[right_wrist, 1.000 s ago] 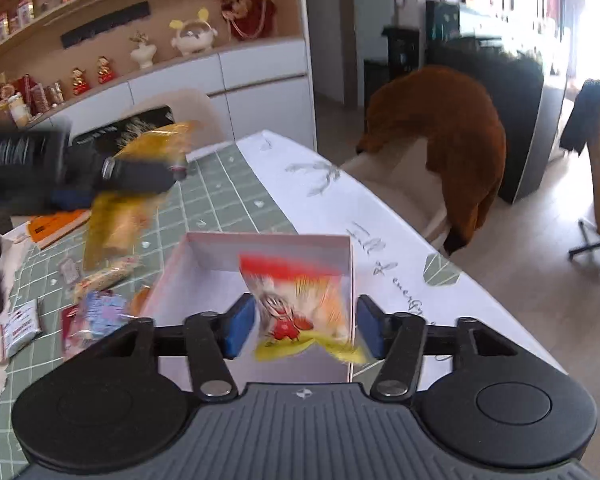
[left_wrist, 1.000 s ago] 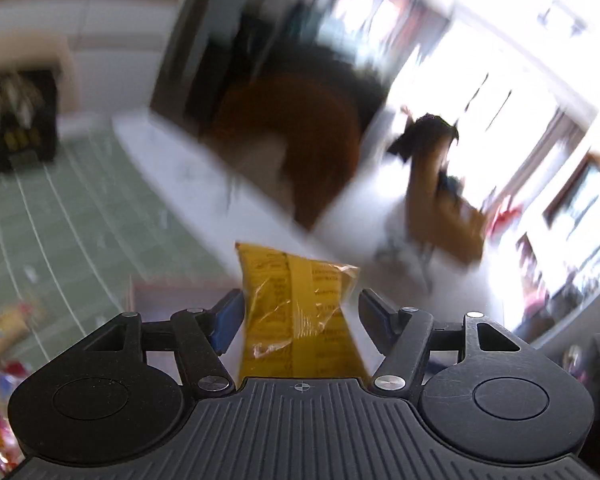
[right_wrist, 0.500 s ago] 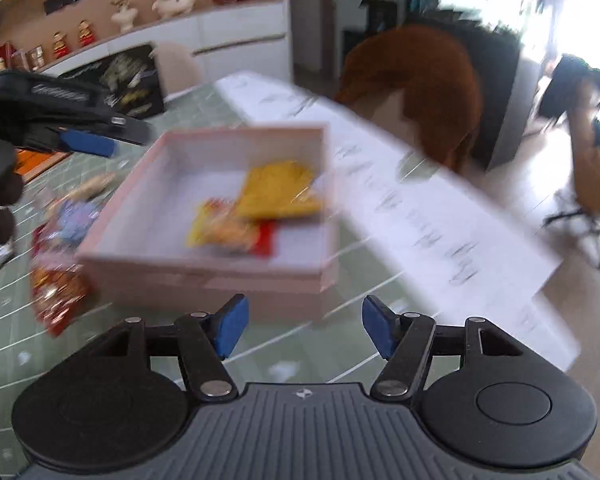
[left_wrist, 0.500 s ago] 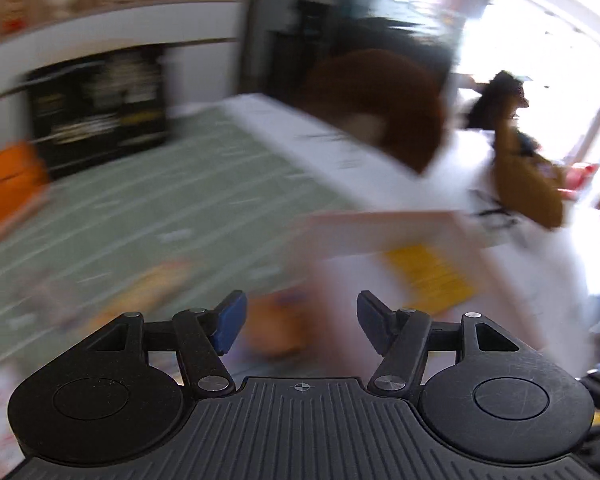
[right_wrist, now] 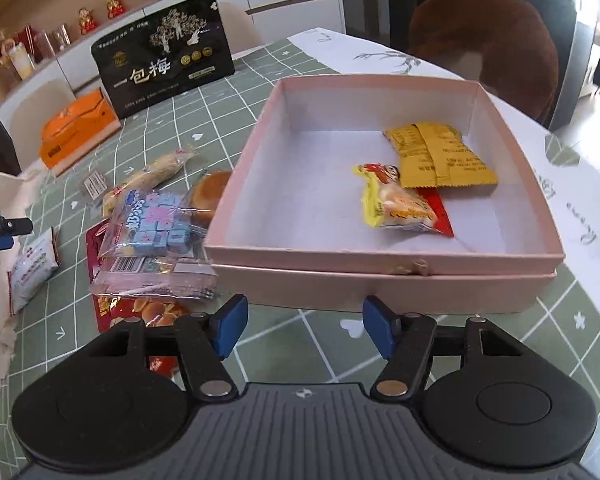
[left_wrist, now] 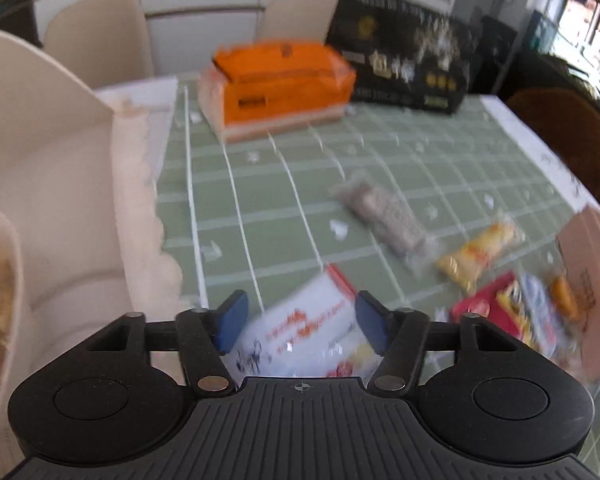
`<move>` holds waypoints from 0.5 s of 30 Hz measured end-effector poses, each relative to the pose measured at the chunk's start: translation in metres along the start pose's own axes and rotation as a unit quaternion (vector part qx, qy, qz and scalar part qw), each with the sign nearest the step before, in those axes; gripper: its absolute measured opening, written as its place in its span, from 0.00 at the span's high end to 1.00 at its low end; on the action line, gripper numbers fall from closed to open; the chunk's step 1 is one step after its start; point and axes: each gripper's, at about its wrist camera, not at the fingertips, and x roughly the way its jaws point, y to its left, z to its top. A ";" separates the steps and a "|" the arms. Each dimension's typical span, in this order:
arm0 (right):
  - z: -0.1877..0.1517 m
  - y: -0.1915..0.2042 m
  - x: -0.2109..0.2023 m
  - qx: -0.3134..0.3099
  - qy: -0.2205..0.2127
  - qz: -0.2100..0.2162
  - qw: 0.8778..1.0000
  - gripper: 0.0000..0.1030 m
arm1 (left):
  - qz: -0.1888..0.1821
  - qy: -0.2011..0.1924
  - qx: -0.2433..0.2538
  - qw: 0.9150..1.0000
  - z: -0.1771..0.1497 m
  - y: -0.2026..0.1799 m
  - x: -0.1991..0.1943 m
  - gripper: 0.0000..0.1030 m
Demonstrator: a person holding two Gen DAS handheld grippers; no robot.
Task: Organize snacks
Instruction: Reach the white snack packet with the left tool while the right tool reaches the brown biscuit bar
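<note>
Left gripper [left_wrist: 298,328] was closing its jaws around the white snack packet [left_wrist: 300,336] on the counter [left_wrist: 260,208], not yet pinching; right gripper [right_wrist: 304,330] hung empty, half-open, before the pink box [right_wrist: 380,280], ready for another.

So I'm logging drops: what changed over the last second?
Both grippers let go: the yellow packet and the red-and-yellow snack now lie in the pink box. The left gripper swung to a white packet, its jaws closing around it; the right gripper drew back, open. The loose snacks stayed.
</note>
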 end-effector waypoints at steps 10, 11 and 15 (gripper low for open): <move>0.082 0.110 0.007 -0.120 0.017 0.078 0.990 0.24 | -0.092 0.031 0.053 0.994 -0.057 -0.040 -0.020 0.39; 0.095 0.129 0.020 -0.138 0.023 0.083 0.987 0.24 | -0.089 0.030 0.059 0.994 -0.059 -0.043 -0.021 0.38; 0.126 0.201 0.083 -0.182 0.067 0.098 0.976 0.20 | -0.085 0.029 0.066 0.994 -0.061 -0.045 -0.020 0.38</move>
